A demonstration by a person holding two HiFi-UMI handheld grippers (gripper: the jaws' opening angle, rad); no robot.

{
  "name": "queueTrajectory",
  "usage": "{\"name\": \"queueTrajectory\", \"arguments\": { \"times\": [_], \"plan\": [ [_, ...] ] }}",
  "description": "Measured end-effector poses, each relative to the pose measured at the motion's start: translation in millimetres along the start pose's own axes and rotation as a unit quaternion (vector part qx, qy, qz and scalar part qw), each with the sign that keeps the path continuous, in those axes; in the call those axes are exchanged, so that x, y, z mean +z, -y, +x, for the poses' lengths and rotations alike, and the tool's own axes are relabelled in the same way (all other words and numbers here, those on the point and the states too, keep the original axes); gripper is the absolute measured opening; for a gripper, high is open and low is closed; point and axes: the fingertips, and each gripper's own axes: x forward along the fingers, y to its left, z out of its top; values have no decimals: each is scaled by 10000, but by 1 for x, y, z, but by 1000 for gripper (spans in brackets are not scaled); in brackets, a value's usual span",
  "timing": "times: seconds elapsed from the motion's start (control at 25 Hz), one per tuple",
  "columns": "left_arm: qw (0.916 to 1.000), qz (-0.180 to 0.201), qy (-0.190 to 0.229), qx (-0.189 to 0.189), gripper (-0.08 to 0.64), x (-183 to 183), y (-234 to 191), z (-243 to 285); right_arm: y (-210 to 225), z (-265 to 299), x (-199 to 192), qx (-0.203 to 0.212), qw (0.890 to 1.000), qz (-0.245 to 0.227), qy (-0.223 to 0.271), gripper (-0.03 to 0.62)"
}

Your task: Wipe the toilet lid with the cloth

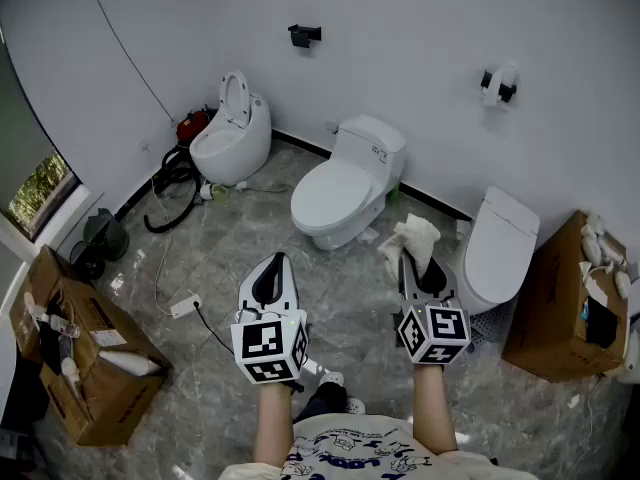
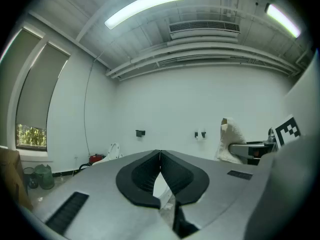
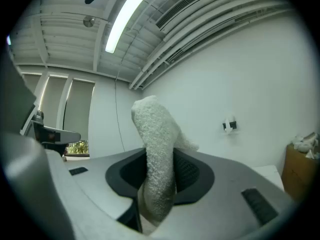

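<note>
The right gripper [image 1: 413, 264] has its jaws clamped on the white cloth [image 1: 412, 236], which it holds in the air near the closest shut toilet lid [image 1: 503, 240] without touching it. The left gripper [image 1: 272, 268] is closed and empty (tips meeting). I judge that wiping has not yet started and the whole lid is left to do.

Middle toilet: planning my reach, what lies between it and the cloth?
Head view: only floor and a small pale scrap by the toilet base, before the cloth.

Both forearms [image 1: 268, 423] reach forward, side by side. The left gripper [image 1: 273, 266] has its jaws together, empty; the right gripper [image 1: 417, 266] pinches the cloth [image 1: 412, 236].
</note>
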Motion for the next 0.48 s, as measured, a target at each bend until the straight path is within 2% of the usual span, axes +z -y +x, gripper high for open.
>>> {"name": "queueTrajectory", "arguments": {
  "times": [0.48],
  "plan": [
    [10000, -41, -33, 7, 5, -3, -14, 14, -5, 17, -5, -35, 10000, -36, -48, 118]
  ]
}}
